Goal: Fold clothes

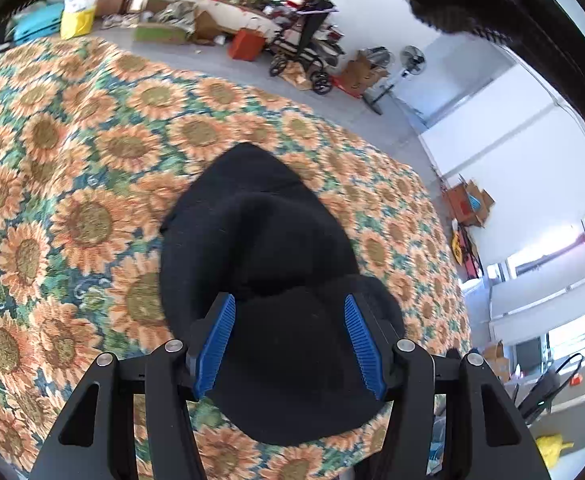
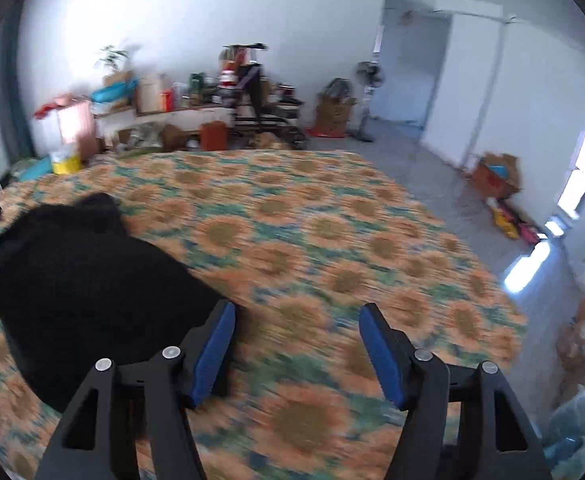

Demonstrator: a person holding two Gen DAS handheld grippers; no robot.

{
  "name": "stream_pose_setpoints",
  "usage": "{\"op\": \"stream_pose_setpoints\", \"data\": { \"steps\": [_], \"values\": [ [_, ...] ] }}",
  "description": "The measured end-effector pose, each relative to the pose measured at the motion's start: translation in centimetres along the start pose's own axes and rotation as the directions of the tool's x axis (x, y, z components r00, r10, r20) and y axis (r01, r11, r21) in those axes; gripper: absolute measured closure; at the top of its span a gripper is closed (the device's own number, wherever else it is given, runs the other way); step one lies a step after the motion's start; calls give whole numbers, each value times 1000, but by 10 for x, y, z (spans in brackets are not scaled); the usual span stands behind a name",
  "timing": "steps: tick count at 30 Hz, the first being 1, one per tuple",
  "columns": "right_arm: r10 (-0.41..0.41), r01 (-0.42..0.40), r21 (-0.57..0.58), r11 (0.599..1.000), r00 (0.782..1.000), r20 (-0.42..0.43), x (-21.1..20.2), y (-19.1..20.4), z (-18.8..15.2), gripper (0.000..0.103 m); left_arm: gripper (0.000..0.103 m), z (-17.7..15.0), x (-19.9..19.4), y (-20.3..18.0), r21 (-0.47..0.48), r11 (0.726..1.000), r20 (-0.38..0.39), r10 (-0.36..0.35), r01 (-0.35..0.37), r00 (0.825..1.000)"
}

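A lived-in home bedroom doubling as storage: a bed [image 2: 332, 216] wearing a sunflower-print cover is filling the middle, cardboard boxes [image 2: 334, 110] and bags are crowding a low shelf [image 2: 180, 114] along the white wall, and a stroller [image 1: 308, 48] and standing fan [image 1: 406, 66] are sitting nearby.

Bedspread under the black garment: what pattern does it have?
Orange sunflowers on a green-blue ground; the bedspread shows sharpest in the left wrist view.

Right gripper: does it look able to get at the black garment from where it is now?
Probably yes. The right gripper is open over bare sunflower bedspread, and the black garment lies just beside its left finger with nothing between them.
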State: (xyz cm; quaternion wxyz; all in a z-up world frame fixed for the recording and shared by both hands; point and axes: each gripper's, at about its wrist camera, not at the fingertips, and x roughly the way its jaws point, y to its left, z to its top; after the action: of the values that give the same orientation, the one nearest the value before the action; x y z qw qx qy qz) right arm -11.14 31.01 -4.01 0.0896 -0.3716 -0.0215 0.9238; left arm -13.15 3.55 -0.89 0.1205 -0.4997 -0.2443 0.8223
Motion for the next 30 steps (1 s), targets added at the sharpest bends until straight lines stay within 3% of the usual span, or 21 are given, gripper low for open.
{"op": "stream_pose_setpoints", "data": {
  "steps": [2,4,7,12,16,18,19,20,23,30],
  "values": [
    [70,-70,5,998,998,6,9,17,16,22,44,3,8,5,6,999,2,39,-39,999],
    [107,-108,-15,994,994,-8,26,34,32,20,45,4,23,8,25,998,-9,54,-54,998],
    [121,-123,-69,990,992,-37,53,63,57,19,72,2,42,13,51,997,-24,60,-59,998],
    [203,-217,-159,963,974,-104,99,117,85,18,79,-5,55,31,50,998,-44,46,-44,998],
    [225,-269,-185,945,947,-231,137,154,85,17,82,-6,49,37,62,998,-53,32,-28,998],
    [210,-255,-180,950,949,-235,140,161,79,32,83,-6,46,35,75,997,-49,28,-24,998],
    [203,-247,-177,953,950,-237,141,164,76,84,83,-8,44,33,82,996,-39,20,-17,999],
    [196,-240,-174,955,951,-239,143,168,73,98,83,-9,43,31,89,996,-32,16,-13,999],
    [187,-226,-168,959,957,-224,142,170,67,99,83,-11,34,27,98,995,-19,-18,20,1000],
    [163,-167,-27,986,980,-111,101,97,107,102,86,-2,8,-4,127,989,30,-83,79,996]
  ]
}}
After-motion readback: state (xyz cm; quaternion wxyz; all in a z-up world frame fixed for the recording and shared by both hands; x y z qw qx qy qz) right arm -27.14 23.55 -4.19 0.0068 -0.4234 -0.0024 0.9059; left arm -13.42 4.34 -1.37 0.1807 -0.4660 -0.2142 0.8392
